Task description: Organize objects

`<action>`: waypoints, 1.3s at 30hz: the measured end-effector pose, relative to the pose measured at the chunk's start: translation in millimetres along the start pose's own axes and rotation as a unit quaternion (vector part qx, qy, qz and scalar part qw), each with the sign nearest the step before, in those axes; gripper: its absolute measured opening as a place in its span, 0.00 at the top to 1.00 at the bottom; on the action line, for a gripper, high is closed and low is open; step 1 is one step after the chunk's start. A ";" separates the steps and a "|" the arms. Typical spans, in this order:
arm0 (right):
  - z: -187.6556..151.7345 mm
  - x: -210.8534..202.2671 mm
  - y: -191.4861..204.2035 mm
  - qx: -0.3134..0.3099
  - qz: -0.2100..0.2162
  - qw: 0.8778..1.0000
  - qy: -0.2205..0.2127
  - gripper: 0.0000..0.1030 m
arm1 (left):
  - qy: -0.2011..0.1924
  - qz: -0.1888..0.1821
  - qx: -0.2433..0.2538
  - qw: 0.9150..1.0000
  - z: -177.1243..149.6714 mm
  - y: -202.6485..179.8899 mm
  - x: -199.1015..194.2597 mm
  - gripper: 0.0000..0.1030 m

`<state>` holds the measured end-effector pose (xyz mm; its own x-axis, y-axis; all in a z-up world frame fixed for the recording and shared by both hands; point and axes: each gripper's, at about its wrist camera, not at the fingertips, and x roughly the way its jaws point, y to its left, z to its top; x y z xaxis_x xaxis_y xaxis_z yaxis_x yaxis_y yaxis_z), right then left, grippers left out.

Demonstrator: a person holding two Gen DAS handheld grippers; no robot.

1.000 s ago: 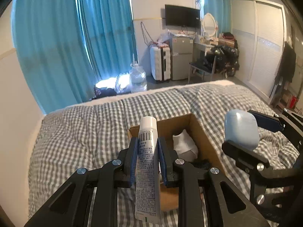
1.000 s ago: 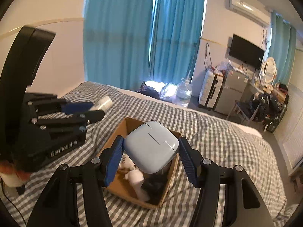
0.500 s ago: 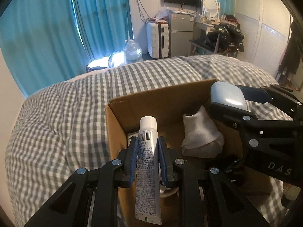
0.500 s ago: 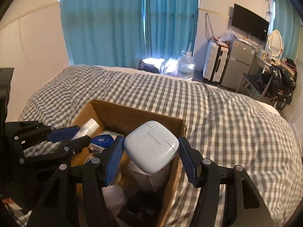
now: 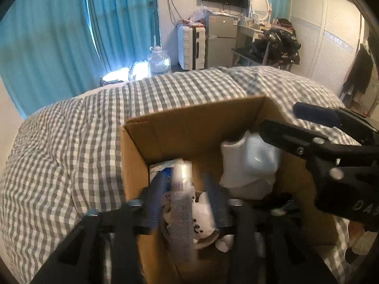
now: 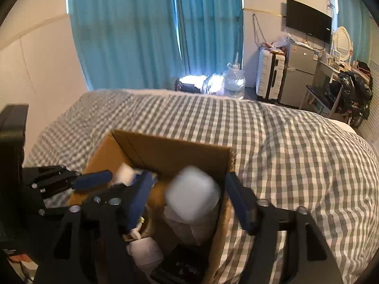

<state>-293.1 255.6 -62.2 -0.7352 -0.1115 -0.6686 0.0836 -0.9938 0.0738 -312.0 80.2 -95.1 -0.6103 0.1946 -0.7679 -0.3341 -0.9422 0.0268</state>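
Tube (image 5: 181, 203): light, soft-walled, likely slick; grip mid-body. Left gripper (image 5: 187, 203) jaws stand wide, tube loose between them over the cardboard box (image 5: 189, 123). Right gripper (image 6: 189, 203) likewise wide, the smooth rigid white case (image 6: 193, 195) blurred and apparently free.

Pretty ordinary bedroom. Teal curtains (image 6: 151, 30) cover the window, with daylight leaking in at the bottom by a big water jug (image 6: 234, 84) on the floor. The bed (image 6: 296, 146) has a grey-and-white checked cover. Along the far wall: a white suitcase (image 6: 271, 71), a small grey fridge (image 6: 299, 73), a wall-mounted TV (image 6: 308, 22), a round mirror (image 5: 260, 4) and a cluttered desk. White wardrobe doors (image 5: 331, 42) run down the right side.
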 end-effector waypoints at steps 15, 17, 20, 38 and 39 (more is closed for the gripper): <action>33.0 -127.6 20.8 0.014 -0.033 0.996 -0.078 0.21 | -0.097 0.045 0.006 0.994 19.9 -5.5 -135.6 0.07; 37.5 -151.7 25.7 0.014 -0.037 0.995 -0.094 0.18 | -0.115 0.056 0.007 0.992 21.7 -7.0 -161.8 0.07; 42.6 -192.6 34.2 0.010 -0.046 0.992 -0.121 0.12 | -0.149 0.072 -0.002 0.986 21.5 -6.4 -202.7 0.03; 32.0 -327.5 72.0 -0.012 -0.106 0.971 -0.215 0.01 | -0.251 0.088 -0.018 0.964 -5.5 -3.6 -330.3 0.00; 28.2 -328.1 73.2 -0.012 -0.108 0.970 -0.218 0.01 | -0.252 0.088 -0.019 0.963 -7.6 -3.6 -329.7 0.00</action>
<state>-64.6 219.4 183.4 -0.9517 0.1030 -0.2894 -0.0912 -0.9944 -0.0537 -104.1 17.4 153.1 -0.9298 0.1296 -0.3444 -0.1730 -0.9800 0.0983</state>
